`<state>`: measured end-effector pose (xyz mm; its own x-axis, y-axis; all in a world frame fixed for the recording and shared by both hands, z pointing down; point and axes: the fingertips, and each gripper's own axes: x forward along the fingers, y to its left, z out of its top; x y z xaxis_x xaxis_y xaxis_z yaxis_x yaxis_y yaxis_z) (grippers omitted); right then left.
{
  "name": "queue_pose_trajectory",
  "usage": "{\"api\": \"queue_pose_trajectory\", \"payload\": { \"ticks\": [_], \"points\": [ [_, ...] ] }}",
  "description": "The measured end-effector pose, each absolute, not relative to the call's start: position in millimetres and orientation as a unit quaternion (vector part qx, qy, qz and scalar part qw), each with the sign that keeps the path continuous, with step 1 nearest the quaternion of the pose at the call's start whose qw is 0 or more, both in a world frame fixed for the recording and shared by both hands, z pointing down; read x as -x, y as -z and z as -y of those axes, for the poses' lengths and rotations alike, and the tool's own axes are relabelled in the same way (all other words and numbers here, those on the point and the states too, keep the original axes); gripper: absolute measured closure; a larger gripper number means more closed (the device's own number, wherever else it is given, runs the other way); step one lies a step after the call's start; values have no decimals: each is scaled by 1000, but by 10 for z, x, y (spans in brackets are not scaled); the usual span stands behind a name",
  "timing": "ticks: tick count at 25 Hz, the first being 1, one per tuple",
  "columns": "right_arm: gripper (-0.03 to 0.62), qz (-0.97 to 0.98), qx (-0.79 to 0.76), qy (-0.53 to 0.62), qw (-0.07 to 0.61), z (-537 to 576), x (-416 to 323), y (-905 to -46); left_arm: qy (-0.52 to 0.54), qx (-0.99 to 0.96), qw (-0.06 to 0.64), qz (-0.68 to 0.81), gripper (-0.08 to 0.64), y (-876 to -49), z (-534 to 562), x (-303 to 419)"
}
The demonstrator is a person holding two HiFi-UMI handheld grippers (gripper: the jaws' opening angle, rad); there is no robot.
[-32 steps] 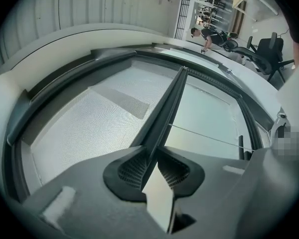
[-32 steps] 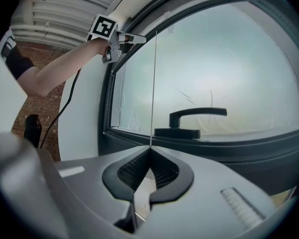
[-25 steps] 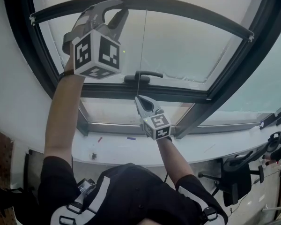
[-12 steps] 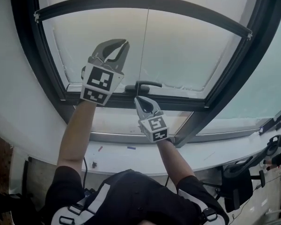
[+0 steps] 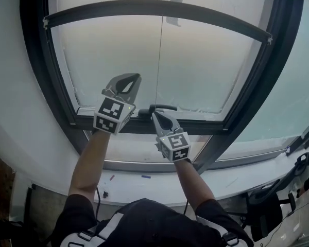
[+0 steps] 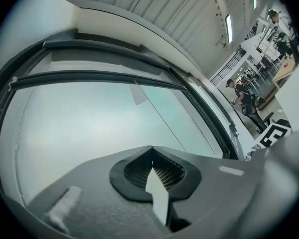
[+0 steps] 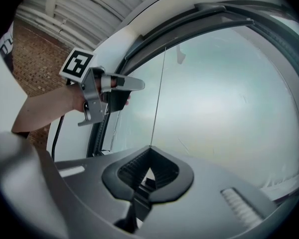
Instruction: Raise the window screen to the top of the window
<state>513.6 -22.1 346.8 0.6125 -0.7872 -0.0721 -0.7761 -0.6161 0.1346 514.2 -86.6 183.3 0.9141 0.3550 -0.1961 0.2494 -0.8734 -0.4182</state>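
Glass [image 5: 211,71], milky and frosted, fills the dark window frame [image 5: 51,86] in front of us. Near the top of it we see the screen rail [image 5: 211,15], a slim dark bar with small pale caps at both ends. In our left gripper view it lies just beneath the frame's upper member. From the rail's middle a hair-thin pull cord [image 5: 160,60] drops straight down the pane.

Our right gripper [image 5: 156,115], grey moulded plastic with ribbed black pads, has its jaws pressed together on that cord. In the right gripper view the line runs down to the very tips and ends there. The tips sit just in front of the curved black window handle [image 5: 162,107], well below the rail.

Our left gripper [image 5: 137,77] is raised to the left of the cord and apart from it, a little higher than the right one. Its jaws have just been closing and now meet tip to tip with nothing between them. Only a sliver of pale glass shows through the ribbed hollow behind the tips. Below the frame runs a white sill [image 5: 144,171].
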Motion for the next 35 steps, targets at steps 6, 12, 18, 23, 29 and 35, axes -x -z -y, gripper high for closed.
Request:
{"api": "queue_pose_trajectory", "payload": {
  "ticks": [6,12,18,23,29,35],
  "points": [
    [589,438,-893,92,47,212,-5159,-3165,-135,965,167,152,557,-1930,914,-5149],
    [589,429,-897,102,28,189,-5233,-2798,-142,971,115,154,557,-1888,940,-5104],
    [589,422,-892,158,29,119,-5208,-2583,-118,981,78,134,557,-2396,1034,-5160],
    [589,418,-890,172,56,137,-5298,-2261,-100,984,61,133,557,-2458,1062,-5198],
    [589,418,-888,190,12,206,-5321,-1927,-99,987,34,124,557,-2582,1157,-5130],
    [589,411,-886,215,24,313,-5322,-1491,-94,987,47,119,557,-2604,1200,-5092]
  ]
}}
